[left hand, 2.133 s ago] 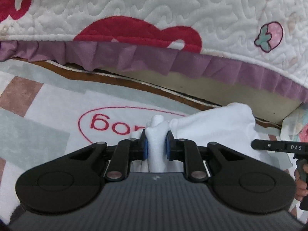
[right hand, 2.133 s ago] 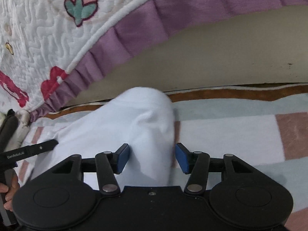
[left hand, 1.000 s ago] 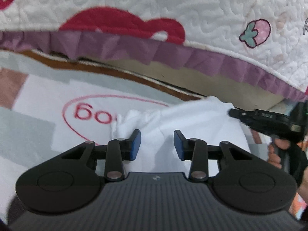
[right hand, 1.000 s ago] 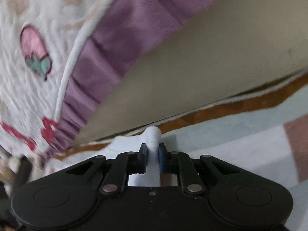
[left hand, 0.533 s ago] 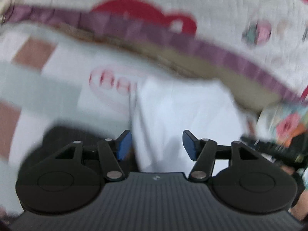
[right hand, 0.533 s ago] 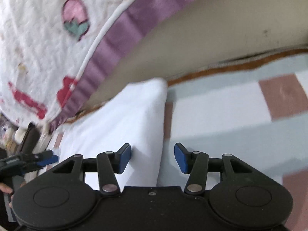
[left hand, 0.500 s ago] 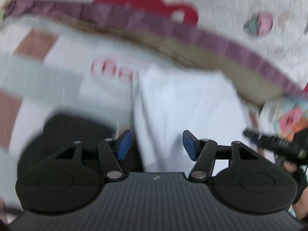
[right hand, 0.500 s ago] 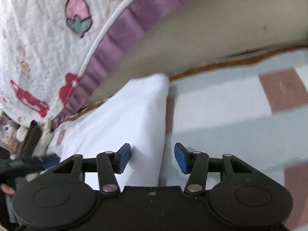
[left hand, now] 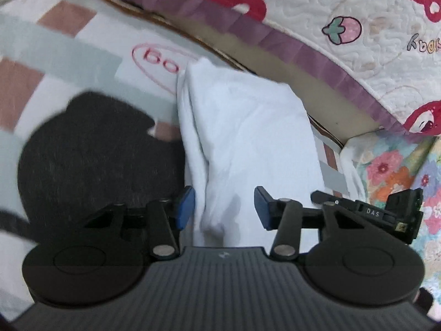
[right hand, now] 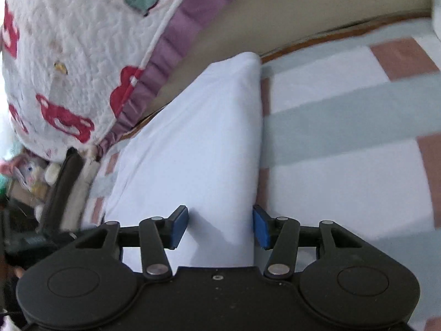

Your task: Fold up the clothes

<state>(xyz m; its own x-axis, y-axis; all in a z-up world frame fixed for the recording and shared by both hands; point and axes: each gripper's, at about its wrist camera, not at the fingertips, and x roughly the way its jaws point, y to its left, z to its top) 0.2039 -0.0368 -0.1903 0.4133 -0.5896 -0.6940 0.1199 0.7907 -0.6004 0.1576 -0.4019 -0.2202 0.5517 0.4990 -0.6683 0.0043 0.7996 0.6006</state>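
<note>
Both grippers have let go: white garment [left hand: 248,138] now lies folded on the patterned mat [right hand: 344,143] beside the quilt [left hand: 358,13]. Soft, light, probably limp; pinch at a corner. Left gripper [left hand: 224,211] and right gripper [right hand: 220,226] hover spread.

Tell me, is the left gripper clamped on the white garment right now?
No, the left gripper is open, its blue pads apart over the folded white garment.

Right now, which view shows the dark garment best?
The left wrist view: the dark garment lies on the mat, left of the folded white garment. The right wrist view shows none of it.
</note>
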